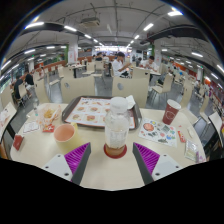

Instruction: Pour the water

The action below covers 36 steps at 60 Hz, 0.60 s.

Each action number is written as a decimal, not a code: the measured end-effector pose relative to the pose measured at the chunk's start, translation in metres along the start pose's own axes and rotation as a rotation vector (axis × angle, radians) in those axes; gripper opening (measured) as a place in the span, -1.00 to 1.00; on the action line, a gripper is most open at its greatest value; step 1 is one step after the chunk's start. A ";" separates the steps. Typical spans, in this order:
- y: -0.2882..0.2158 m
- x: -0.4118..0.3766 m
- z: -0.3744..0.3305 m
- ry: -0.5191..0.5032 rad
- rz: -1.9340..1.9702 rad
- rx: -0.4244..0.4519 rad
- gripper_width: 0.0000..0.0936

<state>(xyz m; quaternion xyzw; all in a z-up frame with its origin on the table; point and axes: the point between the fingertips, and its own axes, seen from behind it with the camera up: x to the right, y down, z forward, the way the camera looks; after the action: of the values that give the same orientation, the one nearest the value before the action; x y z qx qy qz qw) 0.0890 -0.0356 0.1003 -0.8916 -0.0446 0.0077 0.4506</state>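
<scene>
Gripper (114,163): low in the frame's centre, fingers spread wide, gripping nothing.
Pads (79,160): purple, one on each finger's inner face, left and right of the lower centre.
Bottle (117,126): clear plastic with a white cap, upright in the middle of the frame, just ahead of the fingers and in line with the gap between them, free on both sides.
Coaster (116,151): round and reddish, under the bottle.
Bowl (65,134): pale with a pinkish inside, left of the bottle, centre-left of the frame.
Tray (86,112): light, printed, beyond the bottle, slightly left of centre.
Cup (171,110): red paper cup, right of centre, beyond the right finger.
Table (112,178): cream surface carrying all of this, filling the lower half.
Background: rows of tables and chairs under ceiling strip lights, across the upper half.
</scene>
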 end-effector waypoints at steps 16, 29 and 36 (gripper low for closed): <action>0.015 -0.040 -0.122 0.050 -0.014 -0.030 0.81; 0.023 -0.055 -0.163 0.071 -0.030 -0.027 0.81; 0.024 -0.056 -0.172 0.083 -0.034 -0.028 0.81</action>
<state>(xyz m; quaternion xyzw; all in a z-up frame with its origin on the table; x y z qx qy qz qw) 0.0442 -0.1929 0.1814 -0.8966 -0.0413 -0.0375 0.4394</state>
